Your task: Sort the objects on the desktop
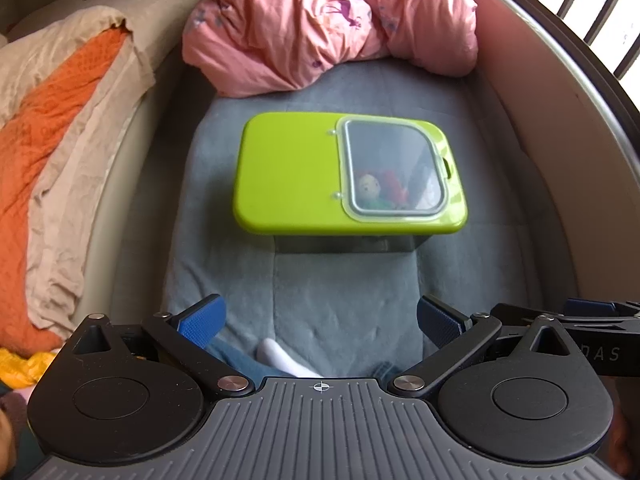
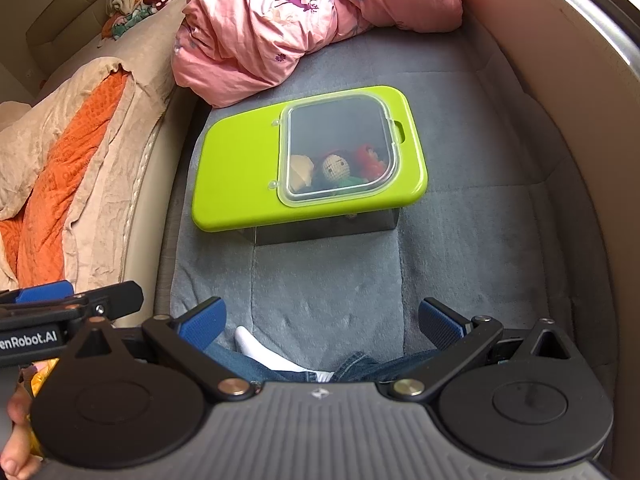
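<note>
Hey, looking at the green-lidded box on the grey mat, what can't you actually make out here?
- Box contents: through the clear window in the right wrist view, only a knitted doll head and bits of red and beige show; the green lid hides the rest.
- Same window in the left wrist view: glare blurs the toys.
- Box body: mostly under the lid's overhang, in shadow.
- Window latch: too small to tell whether it is clicked shut.

The green lid [image 1: 288, 176] hides most of the box [image 1: 344, 244] beneath it. Through the clear window [image 2: 338, 152], the toys [image 2: 336, 168] show only in part, hazy at six o'clock. The person's leg [image 2: 260, 356] is cut off behind the right hand-held gripper [image 2: 320, 320].
</note>
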The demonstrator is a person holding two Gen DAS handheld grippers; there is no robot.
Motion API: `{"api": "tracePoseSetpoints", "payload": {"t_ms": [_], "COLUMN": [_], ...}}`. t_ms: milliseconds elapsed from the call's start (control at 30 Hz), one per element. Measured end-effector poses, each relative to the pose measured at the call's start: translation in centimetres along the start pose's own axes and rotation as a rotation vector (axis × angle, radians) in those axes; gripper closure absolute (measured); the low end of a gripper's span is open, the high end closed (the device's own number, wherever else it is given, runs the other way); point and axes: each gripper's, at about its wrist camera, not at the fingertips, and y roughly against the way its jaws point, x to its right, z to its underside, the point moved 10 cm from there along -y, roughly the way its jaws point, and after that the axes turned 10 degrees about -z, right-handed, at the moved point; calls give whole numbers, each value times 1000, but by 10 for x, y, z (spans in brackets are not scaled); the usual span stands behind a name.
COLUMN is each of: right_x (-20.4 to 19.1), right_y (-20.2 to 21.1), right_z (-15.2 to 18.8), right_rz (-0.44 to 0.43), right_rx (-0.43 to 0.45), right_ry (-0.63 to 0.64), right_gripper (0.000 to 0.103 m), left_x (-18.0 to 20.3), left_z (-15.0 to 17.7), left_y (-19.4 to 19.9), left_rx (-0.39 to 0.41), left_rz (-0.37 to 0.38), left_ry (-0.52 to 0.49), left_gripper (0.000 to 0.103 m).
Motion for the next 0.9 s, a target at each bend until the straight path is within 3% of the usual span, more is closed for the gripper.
{"api": "tracePoseSetpoints", "payload": {"t_ms": [900], "right_x": [3], "right_y": [-4], "right_z": [3], "right_rz": [7], "right_rx": [-12], "right_ry": [6], "right_gripper": [0], "left_x": [2], "left_z": [9], "left_y": [-4], "left_rx": [-6], "left_rz": [-1], "left_ry": [24], "left_gripper": [0]}}
